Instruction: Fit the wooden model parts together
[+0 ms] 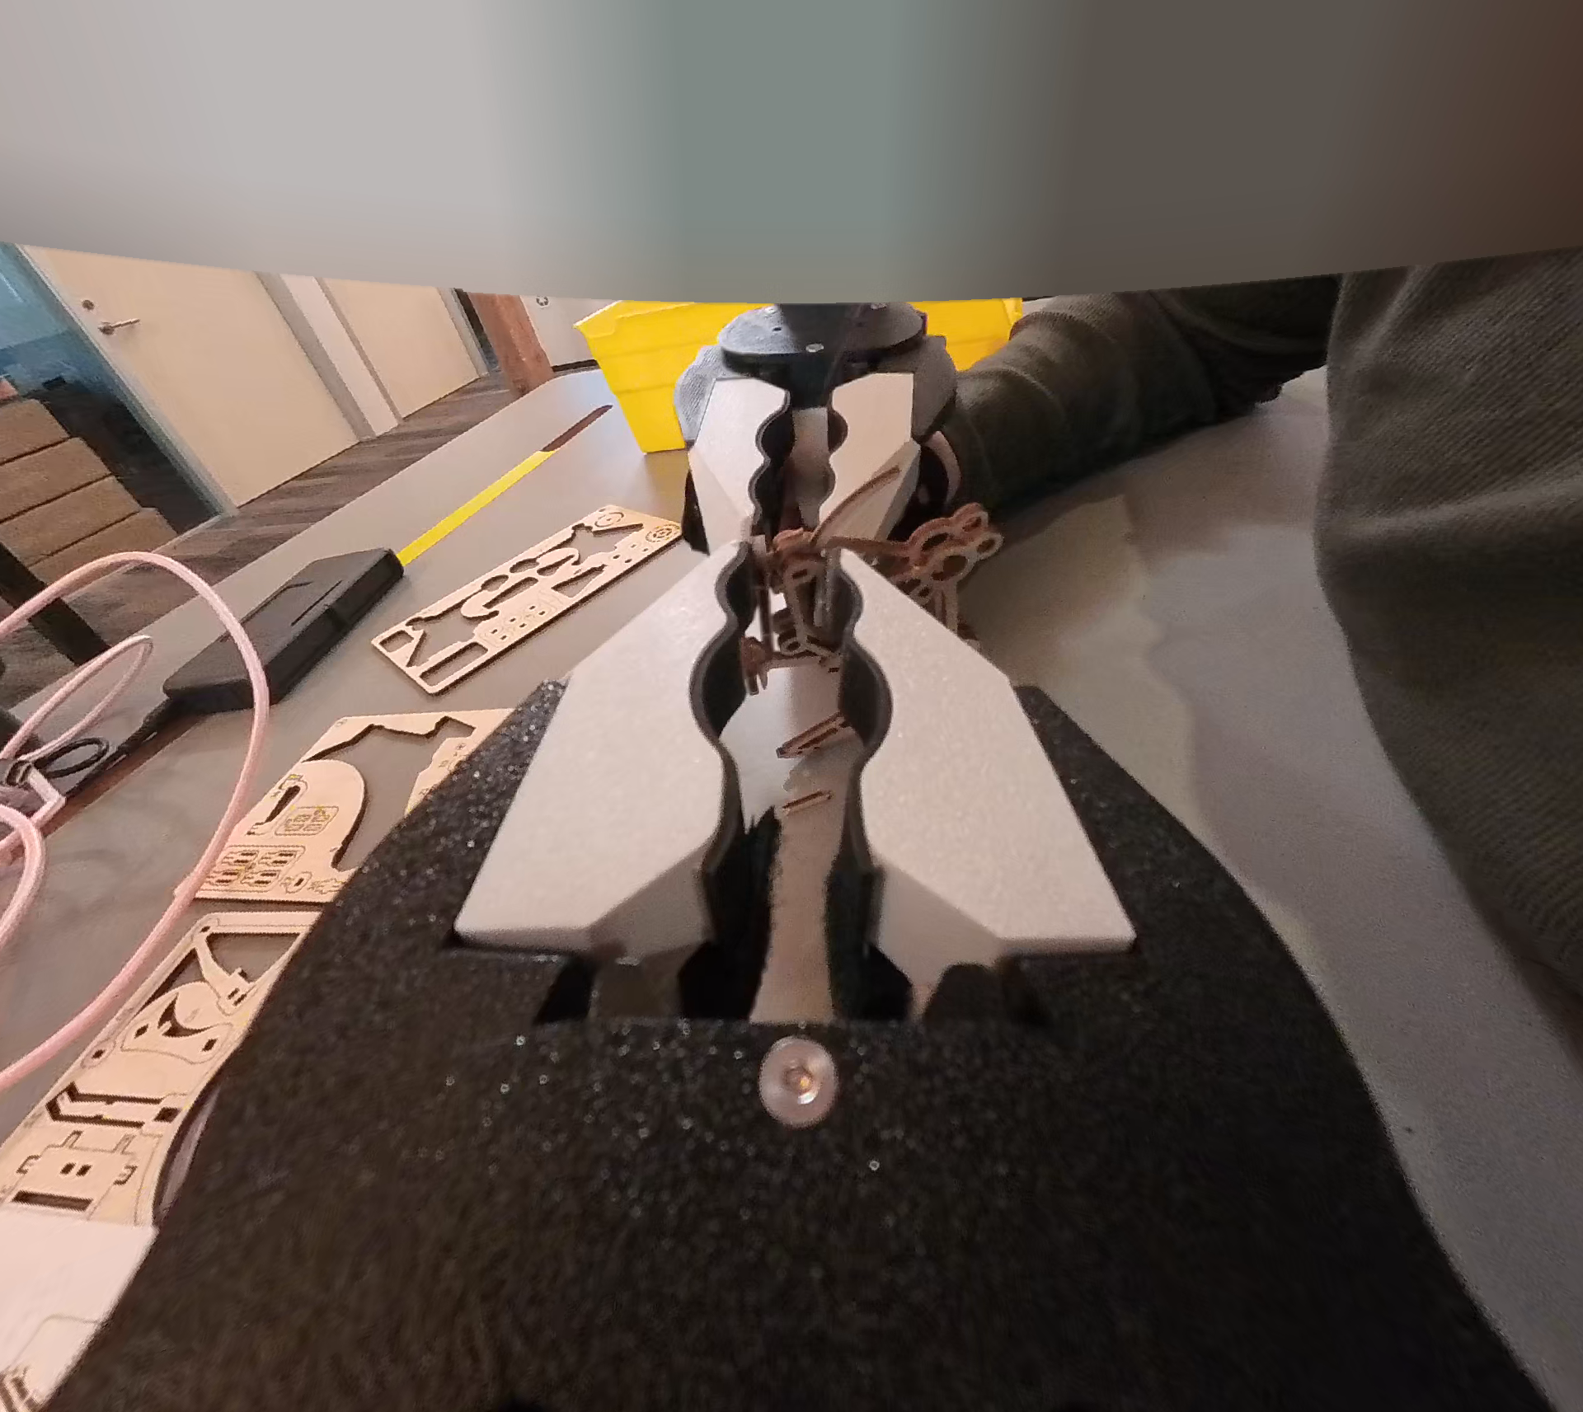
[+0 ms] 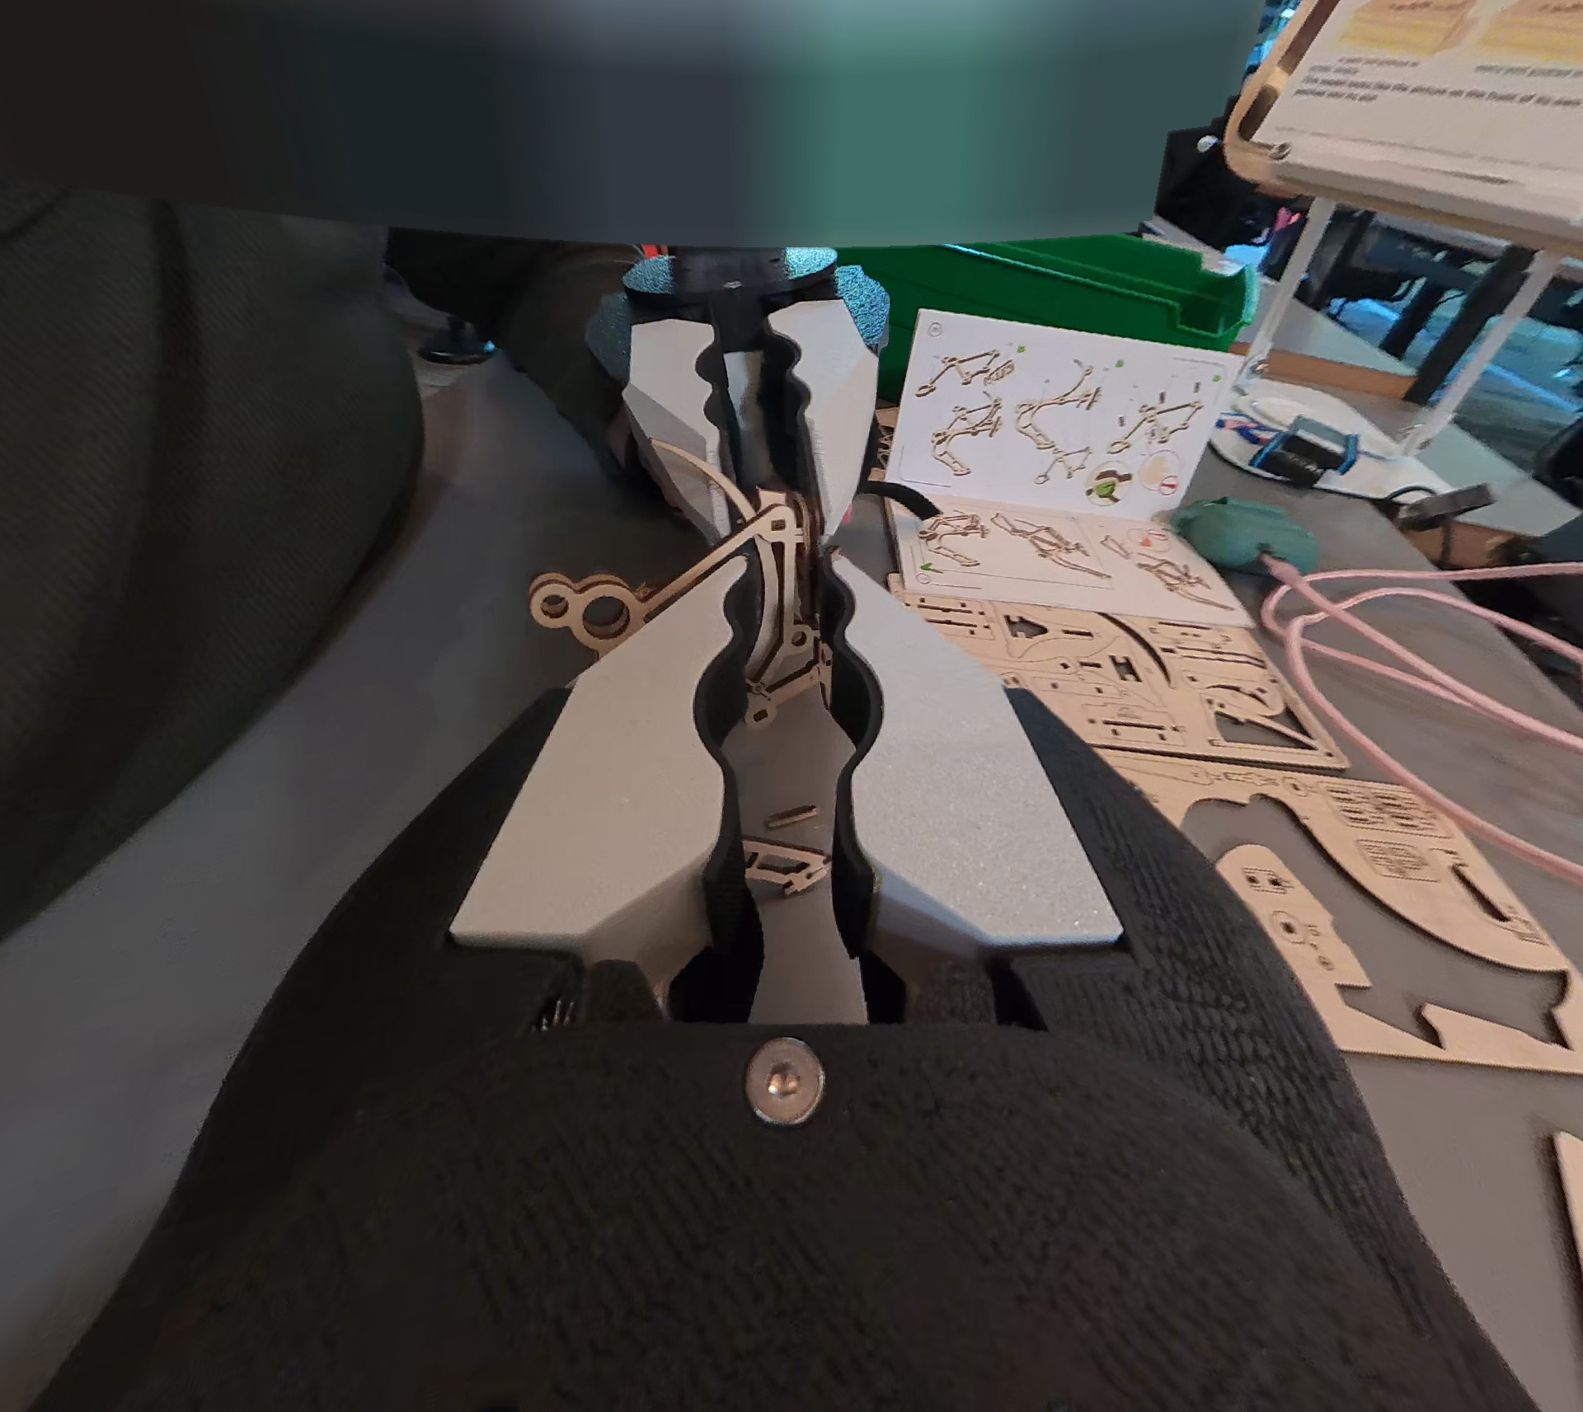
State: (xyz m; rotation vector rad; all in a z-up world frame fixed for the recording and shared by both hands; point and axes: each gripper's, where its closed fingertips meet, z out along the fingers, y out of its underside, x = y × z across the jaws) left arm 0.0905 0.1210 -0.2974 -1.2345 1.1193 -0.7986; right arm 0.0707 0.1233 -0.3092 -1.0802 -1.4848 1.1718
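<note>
The left gripper [image 1: 792, 574] and right gripper [image 2: 792, 566] meet tip to tip, both clenched on the wooden model [image 2: 775, 600] (its ringed arm juts toward 9 o'clock in the right view). Loose parts [image 2: 784, 857] lie on the table [image 2: 257, 814] below.

Not much you can actually read here. The white page [image 2: 1456, 1] propped in a wooden-edged stand, top right of the right wrist view, has a few lines of dark print above and below two yellow drawings, all smeared. The open booklet [image 2: 1054, 412] standing behind the wooden sheets [image 2: 1156, 686] is mostly line drawings with small green and red marks; any wording is too tiny to tell. Those sheets have little engraved marks beside the cut-outs, and so do the punched sheet [image 1: 531, 600] and the nearer sheet [image 1: 343, 806] in the left wrist view. No brand or number is legible
</note>
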